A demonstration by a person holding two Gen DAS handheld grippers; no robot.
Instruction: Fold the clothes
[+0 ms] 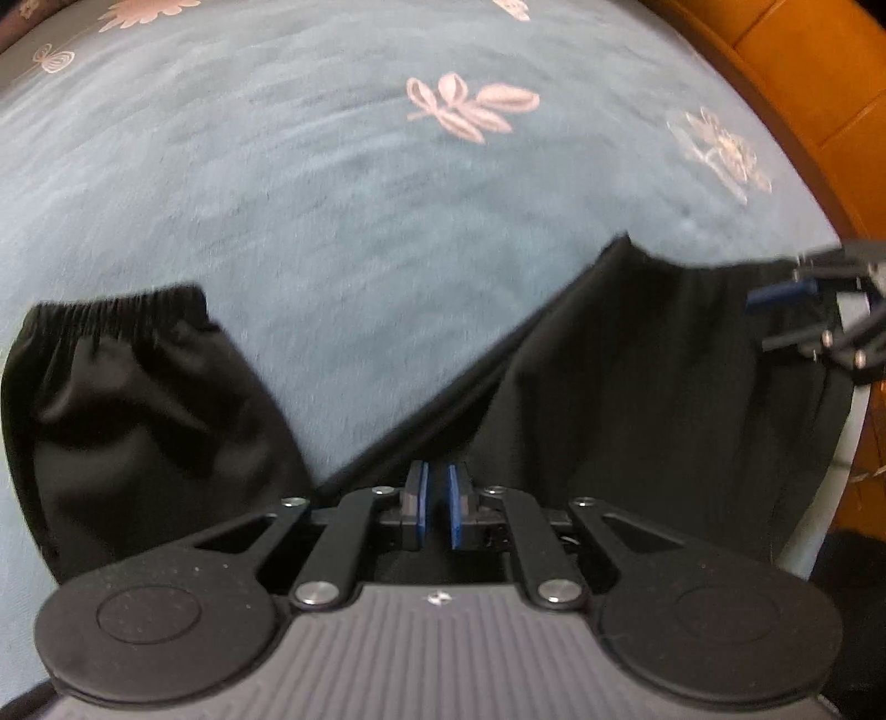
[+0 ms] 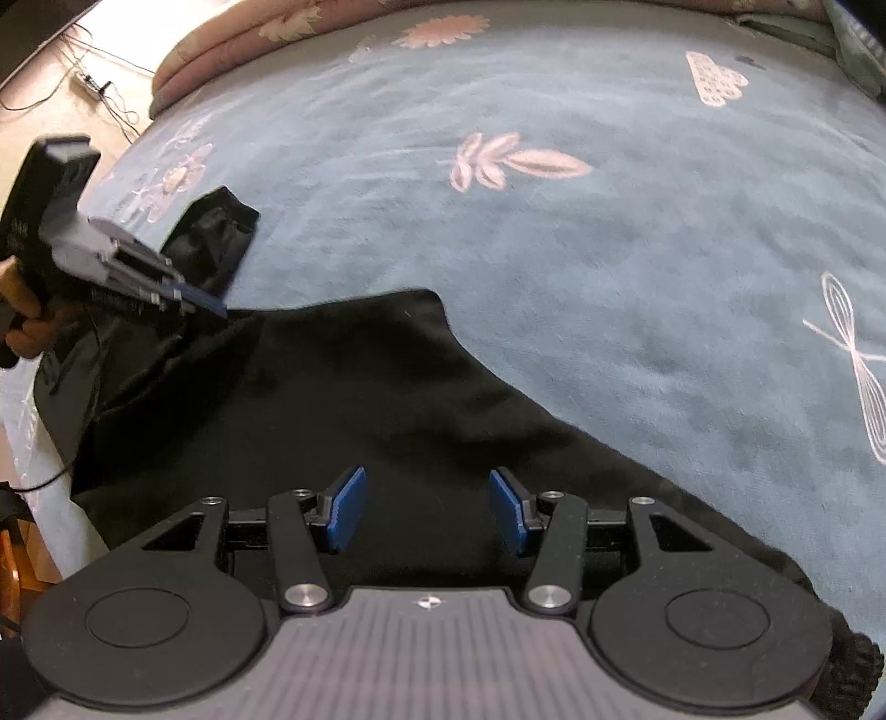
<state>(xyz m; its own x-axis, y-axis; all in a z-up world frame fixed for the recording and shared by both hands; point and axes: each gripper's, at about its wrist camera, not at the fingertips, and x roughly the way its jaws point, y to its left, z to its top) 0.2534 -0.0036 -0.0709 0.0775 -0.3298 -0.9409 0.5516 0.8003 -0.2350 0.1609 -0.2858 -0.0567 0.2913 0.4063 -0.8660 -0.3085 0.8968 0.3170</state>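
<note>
A black garment (image 1: 637, 360) lies spread on a blue bedcover (image 1: 332, 194). One part of it, with a gathered elastic hem (image 1: 116, 304), lies at the left. My left gripper (image 1: 437, 482) points steeply down, its blue pads nearly together on a taut fold edge of the cloth. The right wrist view shows the left gripper (image 2: 210, 302) pinching the garment's (image 2: 332, 399) edge and lifting it slightly. My right gripper (image 2: 427, 493) hovers over the black cloth with its pads wide apart and nothing gripped. It also shows at the right in the left wrist view (image 1: 786, 310).
The bedcover (image 2: 609, 249) carries pink flower prints. A pink quilt (image 2: 249, 27) lies at the far edge. Floor with a power strip and cables (image 2: 88, 83) shows top left, orange floor (image 1: 803, 83) beyond the bed's right edge. A hand (image 2: 22, 310) holds the left gripper.
</note>
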